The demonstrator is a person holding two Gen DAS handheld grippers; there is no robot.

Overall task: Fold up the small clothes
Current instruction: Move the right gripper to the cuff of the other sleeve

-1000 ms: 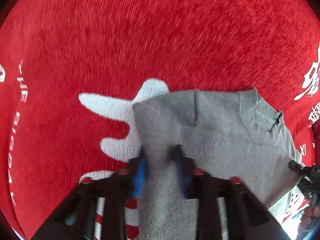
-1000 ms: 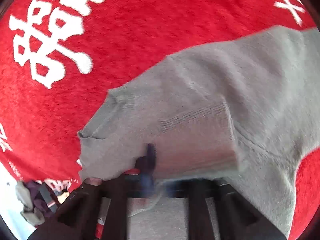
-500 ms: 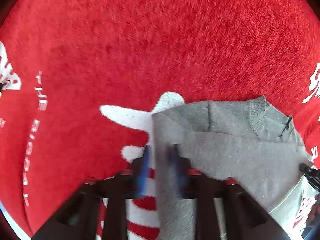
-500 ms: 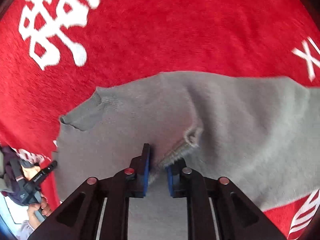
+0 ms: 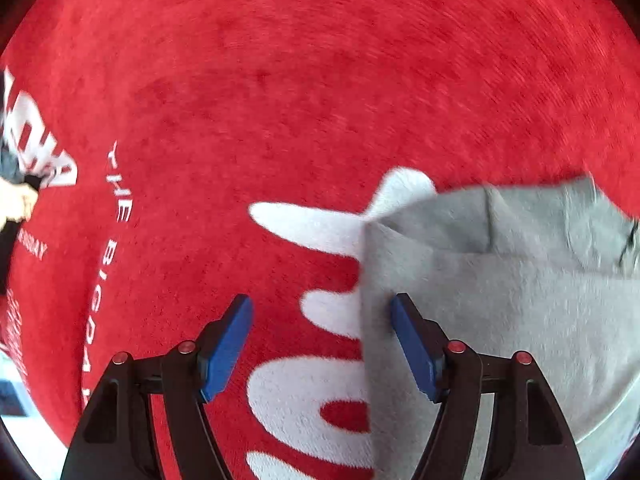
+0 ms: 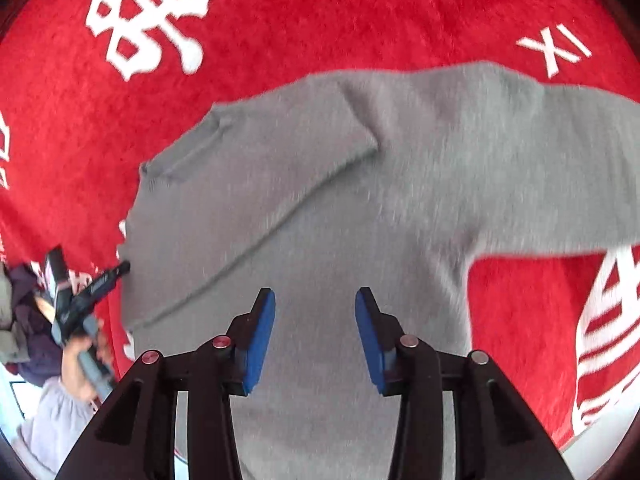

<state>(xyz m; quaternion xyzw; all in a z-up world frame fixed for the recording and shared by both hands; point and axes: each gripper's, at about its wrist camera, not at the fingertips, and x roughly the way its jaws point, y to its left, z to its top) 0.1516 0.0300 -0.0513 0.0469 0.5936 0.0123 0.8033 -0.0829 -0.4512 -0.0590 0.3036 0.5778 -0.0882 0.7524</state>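
Note:
A small grey knit sweater [image 6: 360,200] lies flat on a red carpet [image 6: 360,8] with white lettering. One sleeve [image 6: 280,184] is folded across its chest; the other sleeve [image 6: 560,152] stretches out to the right. My right gripper [image 6: 315,332] is open and empty, just above the sweater's lower body. In the left wrist view the sweater [image 5: 500,300] fills the right side. My left gripper [image 5: 320,340] is open and empty, straddling the sweater's left edge, its right fingertip over the grey cloth.
The red carpet [image 5: 320,80] extends far on all sides. In the right wrist view the other gripper [image 6: 80,300] and the person's hand show at the left edge. A hand [image 5: 16,200] shows at the left of the left wrist view.
Both grippers were shut on grey cloth and have opened, letting it go. The folded sleeve now rests flat on the sweater. Both grippers have drawn back a little.

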